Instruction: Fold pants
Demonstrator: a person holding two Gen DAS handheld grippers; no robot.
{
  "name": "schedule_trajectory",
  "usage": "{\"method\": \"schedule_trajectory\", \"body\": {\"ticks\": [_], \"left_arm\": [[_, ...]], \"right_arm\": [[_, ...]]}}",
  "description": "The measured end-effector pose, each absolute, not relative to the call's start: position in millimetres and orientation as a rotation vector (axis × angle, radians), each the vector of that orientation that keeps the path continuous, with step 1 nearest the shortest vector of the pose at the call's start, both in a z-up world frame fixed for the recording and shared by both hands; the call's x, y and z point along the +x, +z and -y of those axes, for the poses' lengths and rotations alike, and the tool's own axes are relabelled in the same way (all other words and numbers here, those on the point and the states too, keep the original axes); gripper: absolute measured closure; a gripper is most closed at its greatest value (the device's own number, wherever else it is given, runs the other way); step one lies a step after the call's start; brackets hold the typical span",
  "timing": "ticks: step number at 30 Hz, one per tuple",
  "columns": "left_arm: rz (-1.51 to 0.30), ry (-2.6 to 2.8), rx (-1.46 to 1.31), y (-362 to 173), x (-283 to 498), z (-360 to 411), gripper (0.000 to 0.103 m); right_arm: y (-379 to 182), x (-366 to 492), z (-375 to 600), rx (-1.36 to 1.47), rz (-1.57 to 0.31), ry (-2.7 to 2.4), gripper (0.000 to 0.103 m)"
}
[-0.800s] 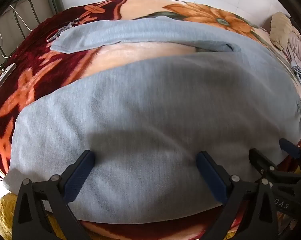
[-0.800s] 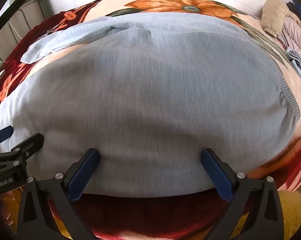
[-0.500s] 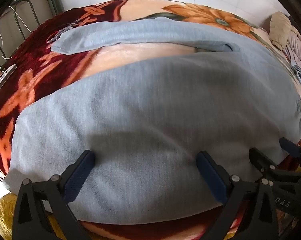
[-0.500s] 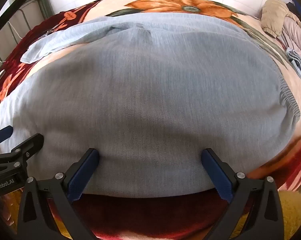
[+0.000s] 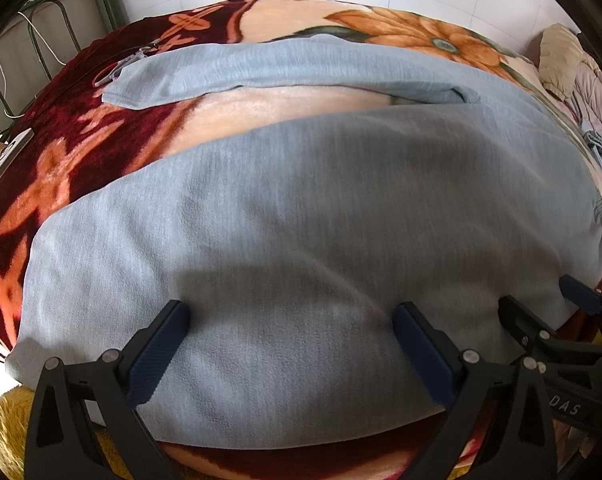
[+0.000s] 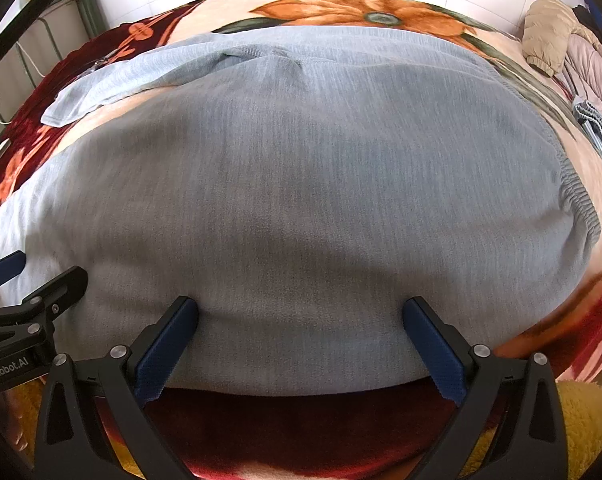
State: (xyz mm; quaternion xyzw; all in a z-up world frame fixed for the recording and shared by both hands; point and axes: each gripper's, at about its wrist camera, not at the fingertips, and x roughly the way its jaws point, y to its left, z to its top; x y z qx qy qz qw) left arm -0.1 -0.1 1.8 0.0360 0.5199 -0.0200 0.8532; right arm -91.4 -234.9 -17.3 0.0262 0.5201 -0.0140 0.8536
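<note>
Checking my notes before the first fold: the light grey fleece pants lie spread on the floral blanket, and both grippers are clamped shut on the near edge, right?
Not quite. The light grey fleece pants do lie spread on the floral blanket, but the left gripper and right gripper are both open, fingers wide apart over the near edge. Each wrist view shows it.

The pants [image 5: 321,240] lie spread on the bed [image 5: 61,152], filling the frame's centre, one leg [image 5: 261,72] stretching to the upper left. Clothes [image 6: 561,52], possibly jackets, are piled at the upper right. Both grippers [image 5: 289,344] [image 6: 301,336] sit over the lower edge.
</note>
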Motion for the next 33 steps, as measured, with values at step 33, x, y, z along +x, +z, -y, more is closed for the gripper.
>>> {"method": "schedule_trajectory", "body": {"ticks": [33], "left_arm": [[-1.086,-0.041,0.083,2.2,-0.3,2.3,0.000]], "right_arm": [[-17.0,-91.5,234.2,0.055,-1.093,-0.030,0.000]]}}
